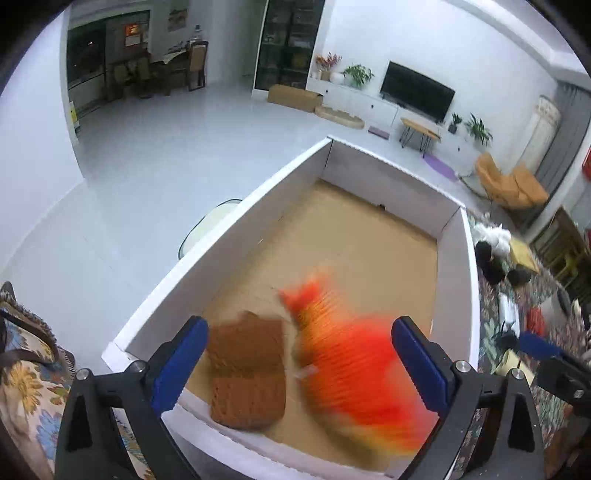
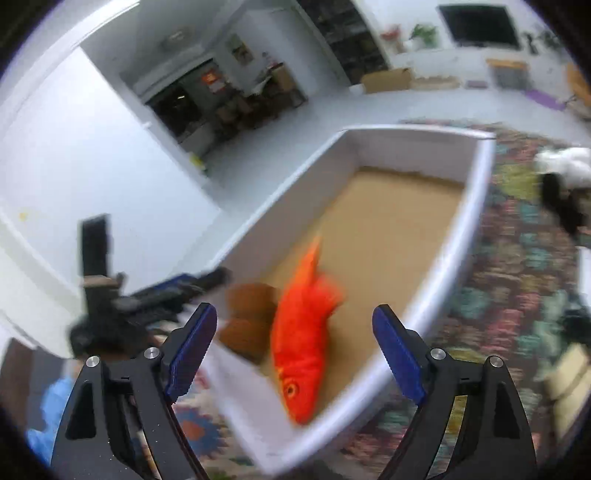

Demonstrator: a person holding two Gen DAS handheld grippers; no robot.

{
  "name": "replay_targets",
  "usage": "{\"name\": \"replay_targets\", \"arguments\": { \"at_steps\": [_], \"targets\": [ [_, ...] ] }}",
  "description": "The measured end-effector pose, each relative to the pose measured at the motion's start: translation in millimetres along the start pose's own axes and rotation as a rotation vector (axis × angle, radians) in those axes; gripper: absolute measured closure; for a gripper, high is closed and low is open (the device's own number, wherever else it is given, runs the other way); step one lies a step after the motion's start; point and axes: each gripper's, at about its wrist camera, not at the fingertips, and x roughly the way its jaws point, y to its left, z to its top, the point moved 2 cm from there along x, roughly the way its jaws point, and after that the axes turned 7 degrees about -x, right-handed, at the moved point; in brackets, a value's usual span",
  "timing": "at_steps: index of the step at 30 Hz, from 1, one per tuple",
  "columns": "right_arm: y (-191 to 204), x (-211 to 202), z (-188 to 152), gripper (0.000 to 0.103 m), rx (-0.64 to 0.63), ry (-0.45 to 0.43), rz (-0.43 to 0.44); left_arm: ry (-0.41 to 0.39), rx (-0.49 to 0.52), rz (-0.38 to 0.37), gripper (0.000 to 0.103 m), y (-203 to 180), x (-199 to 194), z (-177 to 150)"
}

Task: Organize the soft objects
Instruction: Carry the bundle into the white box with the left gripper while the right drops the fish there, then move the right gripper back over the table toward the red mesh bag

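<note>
Left wrist view: orange fish plush (image 1: 351, 362) motion-blurred between wide-open left hand-held gripper (image 1: 301, 354).

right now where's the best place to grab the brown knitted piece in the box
Grip the brown knitted piece across its narrow width near the folded middle, coming from above. It lies flat on the box floor beside the orange fish plush, so only the top is open.

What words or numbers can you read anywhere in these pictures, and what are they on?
None can be read.
Orange poster on the far wall: too small and blurred.
Fish toy, brown knitted piece and white box: no writing shows.
</note>
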Motion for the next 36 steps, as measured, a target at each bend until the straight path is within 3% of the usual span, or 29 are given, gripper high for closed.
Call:
{"name": "replay_targets", "arguments": {
  "at_steps": [3, 5, 10, 15, 17, 20, 23, 25, 31, 36],
  "targets": [
    [-28, -25, -16, 0.015, -0.001, -0.048, -0.173, -0.013, -0.018, -0.059, 0.004, -15, -3, -3],
    [-61, -45, -35, 0.015, -0.001, -0.077, -0.333, -0.010, -0.007, -0.123, 0.004, -35, -3, -7],
    [-154, -104, -95, 0.015, 0.126, -0.098, -0.689, 0.009, 0.148, -0.304, 0.004, -131, -10, -43],
    [-226, -163, -157, 0.015, 0.342, -0.105, -0.884, 0.106, 0.327, -0.460, 0.004, -234, -4, -108],
    [-249, -176, -181, 0.015, 0.408, -0.088, -0.977, 0.152, 0.351, -0.477, 0.004, -263, 9, -130],
    [-267, -194, -213, 0.015, 0.473, -0.061, -1.030, 0.222, 0.353, -0.468, 0.004, -289, 40, -157],
    [-284, -204, -230, 0.015, 0.578, -0.087, -0.980, 0.259, 0.338, -0.419, 0.004, -296, 73, -168],
    [-291, -203, -233, 0.014, 0.598, -0.066, -0.997, 0.268, 0.333, -0.374, 0.004, -300, 96, -174],
    [-303, -194, -232, 0.010, 0.562, -0.027, -1.039, 0.260, 0.376, -0.314, 0.004, -298, 141, -180],
    [-298, -189, -229, 0.010, 0.557, -0.022, -1.047, 0.205, 0.408, -0.350, 0.000, -298, 147, -180]
  ]
}}
